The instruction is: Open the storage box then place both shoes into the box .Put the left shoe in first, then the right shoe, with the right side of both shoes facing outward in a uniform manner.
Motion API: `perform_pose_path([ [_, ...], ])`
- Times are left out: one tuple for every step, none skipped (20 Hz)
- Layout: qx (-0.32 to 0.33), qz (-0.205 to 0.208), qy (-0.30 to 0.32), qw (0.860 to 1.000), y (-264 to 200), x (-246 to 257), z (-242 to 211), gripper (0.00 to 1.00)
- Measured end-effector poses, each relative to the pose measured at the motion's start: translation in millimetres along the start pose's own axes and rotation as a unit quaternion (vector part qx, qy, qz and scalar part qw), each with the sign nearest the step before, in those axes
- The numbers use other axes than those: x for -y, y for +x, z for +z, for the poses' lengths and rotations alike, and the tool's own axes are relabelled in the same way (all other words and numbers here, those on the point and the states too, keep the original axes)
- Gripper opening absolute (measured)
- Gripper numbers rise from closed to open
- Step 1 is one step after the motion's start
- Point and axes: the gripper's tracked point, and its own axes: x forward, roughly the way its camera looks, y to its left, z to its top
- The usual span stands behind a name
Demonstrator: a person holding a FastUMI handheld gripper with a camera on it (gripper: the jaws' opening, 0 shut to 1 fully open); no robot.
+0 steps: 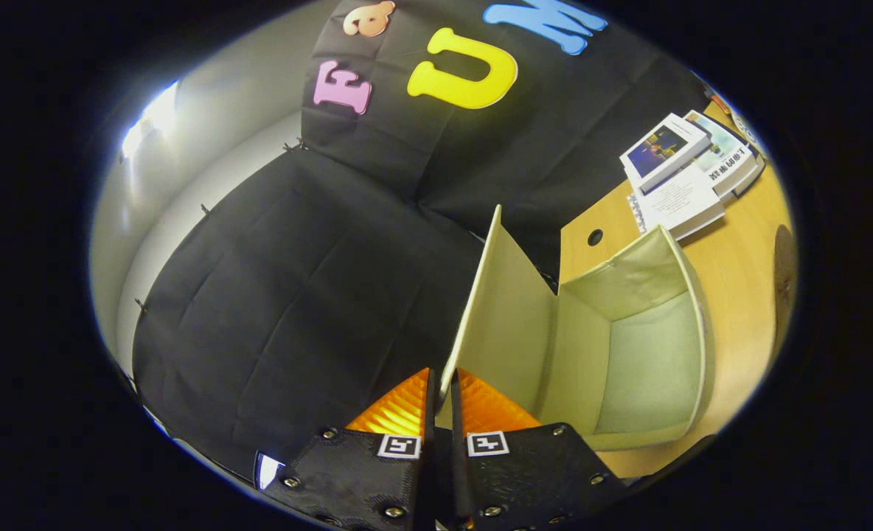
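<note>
Storage box (628, 346) status, entry one — a short exchange between me at the remote station and my colleague logging.

**Logger:** Where does the box sit relative to your tool?

**Me:** I see it just ahead of the fingers and off to their right, resting on the wooden table (739, 265). Its opening faces the camera, so I look straight into a pale fabric interior. Nothing lies inside that I can make out.

**Logger:** And the lid?

**Me:** The lid flap (499, 324) stands up on edge from the box's left side, swung away from the opening. Its near edge runs down directly between my two fingers.

**Logger:** State of the gripper (442, 391)?

**Me:** I read the fingers as drawn nearly together, pinching the flap's thin edge; each finger presses on one face of the panel.

**Logger:** Anything else on the table?

**Me:** A stack of books (683, 173) lies beyond the box, well apart from it, near the table's far edge. A small round hole (595, 237) in the tabletop sits between the books and the box's rear corner. Black cloth (318, 295) hangs behind and left of the flap.
</note>
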Motion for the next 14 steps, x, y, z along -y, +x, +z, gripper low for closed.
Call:
perform_pose_path([
  [-0.002, -0.003, -0.010, 1.000, 7.6, -4.8, -2.0, 0.09],
  [-0.005, -0.004, -0.019, 1.000, 15.7, -11.6, -5.5, 0.09],
  [-0.009, -0.005, -0.028, 1.000, 23.4, -16.7, -8.4, 0.09],
  [-0.015, -0.007, -0.040, 0.999, 30.3, -21.0, -11.6, 0.09],
  [-0.022, -0.008, -0.052, 0.998, 35.5, -24.8, -14.3, 0.09],
  [-0.029, -0.009, -0.064, 0.997, 41.2, -30.1, -18.0, 0.09],
  [-0.035, -0.010, -0.074, 0.997, 47.2, -32.5, -22.2, 0.09],
  [-0.042, -0.011, -0.081, 0.996, 52.6, -35.1, -28.3, 0.09],
  [-0.048, -0.010, -0.085, 0.995, 59.0, -37.0, -33.4, 0.09],
  [-0.055, -0.009, -0.086, 0.995, 66.9, -41.5, -38.9, 0.09],
  [-0.064, -0.006, -0.089, 0.994, 73.8, -45.3, -44.8, 0.09],
  [-0.073, -0.006, -0.098, 0.993, 75.8, -45.7, -47.8, 0.14],
  [-0.080, -0.004, -0.110, 0.991, 77.0, -46.5, -50.9, 0.14],
  [-0.087, -0.005, -0.124, 0.988, 79.3, -46.0, -53.6, 0.16],
])
